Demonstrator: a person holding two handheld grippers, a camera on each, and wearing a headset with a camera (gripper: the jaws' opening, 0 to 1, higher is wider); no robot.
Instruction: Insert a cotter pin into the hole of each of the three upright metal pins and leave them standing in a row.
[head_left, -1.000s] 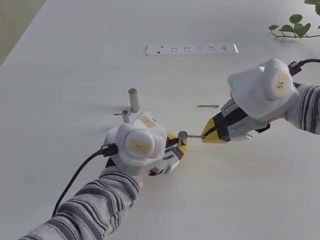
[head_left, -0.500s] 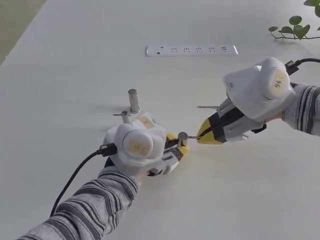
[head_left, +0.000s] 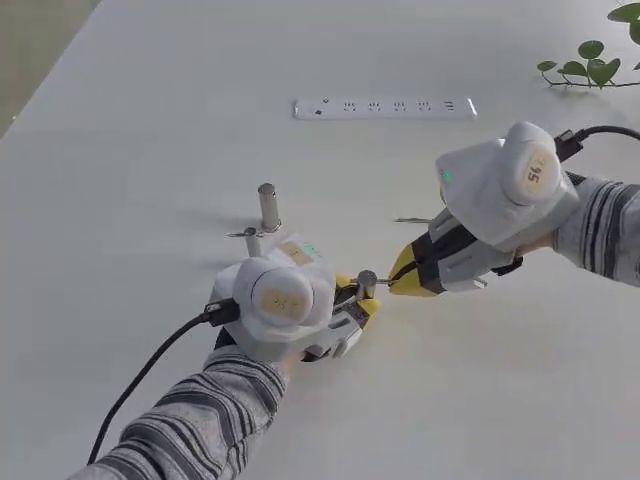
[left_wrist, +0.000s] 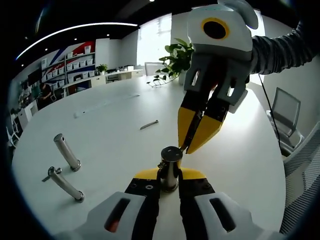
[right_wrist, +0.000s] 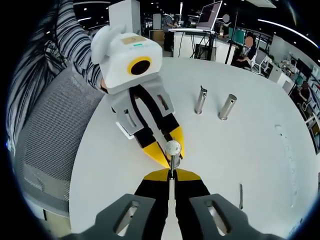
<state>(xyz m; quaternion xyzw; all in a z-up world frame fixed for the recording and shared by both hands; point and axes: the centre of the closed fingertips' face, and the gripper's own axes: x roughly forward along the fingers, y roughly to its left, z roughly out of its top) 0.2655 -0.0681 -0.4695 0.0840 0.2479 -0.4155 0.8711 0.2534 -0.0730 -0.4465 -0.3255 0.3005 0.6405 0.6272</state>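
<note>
**Both tools at the held pin.** The left tool lies low on the white desk. Its yellow-tipped jaws are closed onto the shaft of a metal pin, which stands upright between them with its round head clear above the tips. The right tool meets it from the opposite side, nearly tip to tip. Its jaws are pressed together on a thin cotter pin, which projects level from their points and reaches the metal pin just under the head. Whether its end has entered the hole cannot be told. In the right gripper view the pin's head sits directly above the closed jaw tips.

**Other parts.** Just behind the left tool two more pins stand close together on the desk. The bare pin is upright. The second pin, nearer the tool, has a fitted cotter pin across its top. A loose cotter pin lies flat on the desk just behind the right tool.

**Background.** Farther back a white power strip lies across the desk, and leaves of a plant reach in at the far right corner. A striped sleeve covers the forearm behind the left tool.
</note>
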